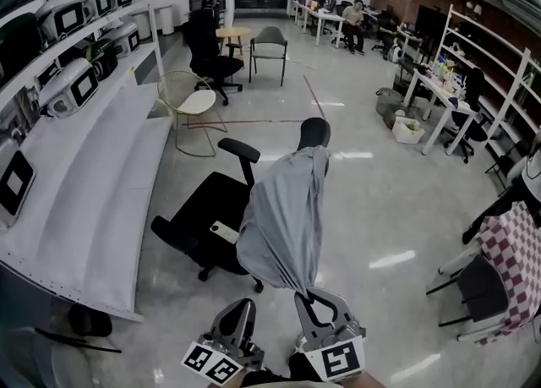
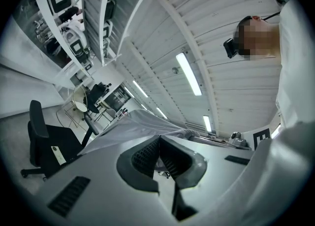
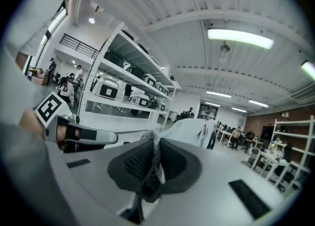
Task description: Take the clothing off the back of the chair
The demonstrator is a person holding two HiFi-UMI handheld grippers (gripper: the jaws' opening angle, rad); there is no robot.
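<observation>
The right gripper (image 1: 311, 297) is pinching the hem of the grey cloth garment (image 1: 283, 217), which is draping the black office chair (image 1: 207, 209)'s backrest. The left gripper (image 1: 241, 306)'s jaws are pressing together, empty. Pulling low is risking a snag on the headrest (image 1: 314, 131).

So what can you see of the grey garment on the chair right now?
The grey garment is plain, thin-looking cloth draped over the back of the black office chair. It covers the backrest from just under the bare headrest. It hangs in long folds and tapers to a bunched lower corner drawn toward the camera. The right gripper is shut on that corner, with cloth pinched between its fingers. The garment is not yet off the chair.
</observation>
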